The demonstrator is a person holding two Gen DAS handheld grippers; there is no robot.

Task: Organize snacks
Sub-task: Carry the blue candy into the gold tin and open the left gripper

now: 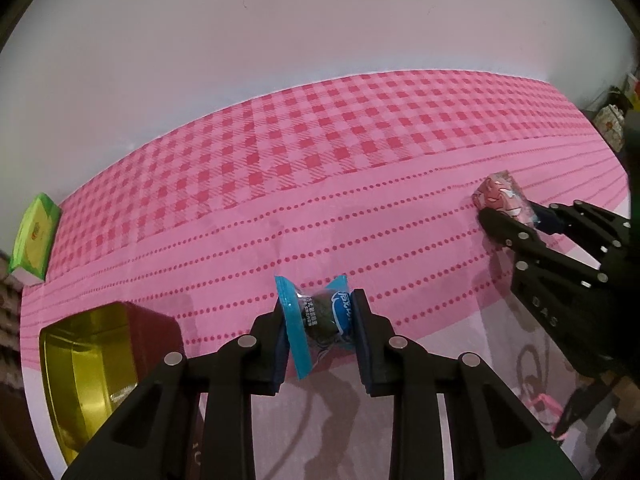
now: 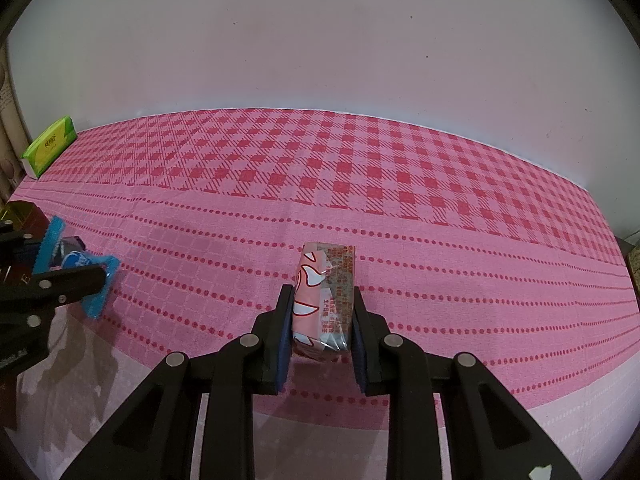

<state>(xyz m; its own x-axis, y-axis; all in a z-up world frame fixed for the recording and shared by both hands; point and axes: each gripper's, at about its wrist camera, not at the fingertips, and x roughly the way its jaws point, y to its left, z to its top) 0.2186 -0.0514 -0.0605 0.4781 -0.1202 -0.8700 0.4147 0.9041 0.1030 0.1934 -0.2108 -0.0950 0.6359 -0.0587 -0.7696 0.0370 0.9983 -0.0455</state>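
Note:
My left gripper (image 1: 320, 320) is shut on a blue-wrapped dark snack (image 1: 320, 320) and holds it over the pink tablecloth (image 1: 320, 184). An open red tin with a gold inside (image 1: 92, 364) stands just left of it. My right gripper (image 2: 320, 320) is shut on a pink wrapped snack bar (image 2: 324, 300) and holds it low over the cloth. The left wrist view shows the right gripper (image 1: 516, 220) with the pink bar (image 1: 502, 196) at the far right. The right wrist view shows the left gripper (image 2: 76, 276) with the blue snack (image 2: 76, 264) at the far left.
A green box (image 1: 34, 236) lies at the table's back left corner by the white wall; it also shows in the right wrist view (image 2: 50, 146). The red tin's edge (image 2: 20, 212) shows behind the left gripper. Clutter (image 1: 612, 120) stands past the table's right end.

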